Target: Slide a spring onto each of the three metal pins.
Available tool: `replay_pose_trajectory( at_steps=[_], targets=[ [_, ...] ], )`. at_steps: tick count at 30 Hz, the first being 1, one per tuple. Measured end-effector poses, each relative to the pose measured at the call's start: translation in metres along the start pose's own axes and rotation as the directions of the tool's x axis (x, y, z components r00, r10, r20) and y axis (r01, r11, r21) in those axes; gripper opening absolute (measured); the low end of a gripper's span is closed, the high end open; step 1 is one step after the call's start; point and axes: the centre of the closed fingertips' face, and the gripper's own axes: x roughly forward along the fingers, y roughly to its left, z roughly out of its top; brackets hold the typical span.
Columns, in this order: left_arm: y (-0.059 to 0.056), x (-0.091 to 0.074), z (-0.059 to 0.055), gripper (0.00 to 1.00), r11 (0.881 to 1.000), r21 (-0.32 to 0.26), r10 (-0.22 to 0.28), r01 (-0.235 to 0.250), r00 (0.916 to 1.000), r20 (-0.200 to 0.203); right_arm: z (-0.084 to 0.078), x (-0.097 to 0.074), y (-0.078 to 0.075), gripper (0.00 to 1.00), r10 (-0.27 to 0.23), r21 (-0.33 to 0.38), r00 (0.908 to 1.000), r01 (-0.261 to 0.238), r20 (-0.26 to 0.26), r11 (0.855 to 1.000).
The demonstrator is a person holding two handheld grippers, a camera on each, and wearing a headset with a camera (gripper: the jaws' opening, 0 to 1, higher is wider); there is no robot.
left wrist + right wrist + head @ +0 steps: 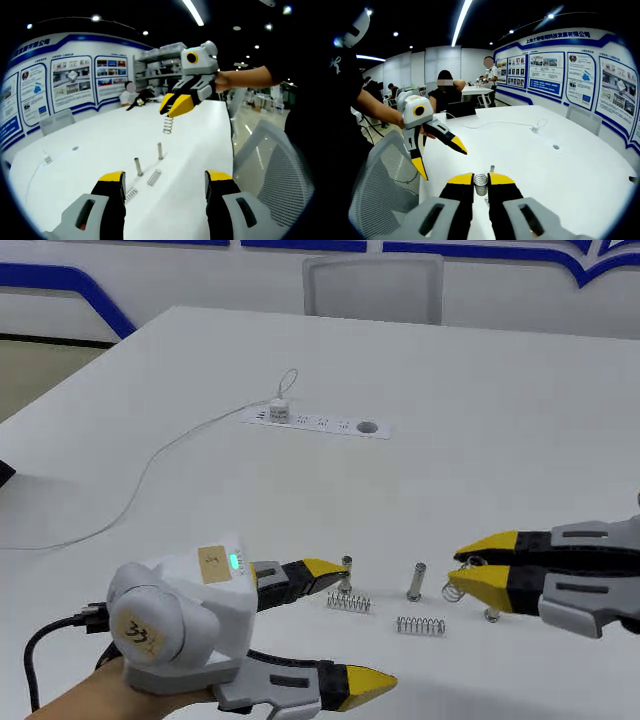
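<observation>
Yellow-tipped right gripper (481,178) pinches a spring (480,185), seemingly above a pin (491,168).

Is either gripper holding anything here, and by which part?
The right gripper pinches a spring by one end, the rest hanging free below the tips. The left gripper is open and holds nothing.

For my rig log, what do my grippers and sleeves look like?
The left gripper and right gripper have grey-white bodies and black jaws with yellow tips. The left carries a green light, a handwritten label and a black cable. The sleeve is black and short.
</observation>
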Motion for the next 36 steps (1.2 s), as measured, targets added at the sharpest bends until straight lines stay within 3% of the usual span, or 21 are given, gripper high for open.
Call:
replay_pose_trajectory(
  at_steps=[4,7,12,16,22,36],
  targets=[
    [0.008,-0.007,-0.007,0.74,0.998,-0.035,0.053,-0.052,0.9986,0.004,-0.007,-0.007,-0.028,0.11,-0.079,0.04,0.9968,0.079,-0.013,0.996],
    [0.012,-0.012,-0.013,0.79,0.993,-0.057,0.105,-0.104,0.9944,0.012,-0.017,-0.009,-0.049,0.11,-0.142,0.059,0.989,0.144,-0.042,0.988],
    [0.012,-0.015,-0.024,0.83,0.986,-0.109,0.132,-0.13,0.9912,0.012,-0.036,-0.008,-0.065,0.11,-0.194,0.1,0.9778,0.201,-0.08,0.974],
    [0.01,-0.018,-0.032,0.83,0.982,-0.122,0.141,-0.142,0.9899,-0.011,-0.05,-0.007,-0.07,0.11,-0.21,0.123,0.9714,0.223,-0.111,0.967],
    [0.015,-0.022,-0.035,0.83,0.974,-0.143,0.174,-0.174,0.9847,-0.012,-0.066,-0.004,-0.076,0.11,-0.233,0.141,0.9611,0.254,-0.148,0.957],
    [0.026,-0.03,-0.036,0.83,0.957,-0.189,0.224,-0.22,0.9747,-0.003,-0.084,0.003,-0.081,0.11,-0.24,0.185,0.9511,0.276,-0.195,0.943]
  ],
)
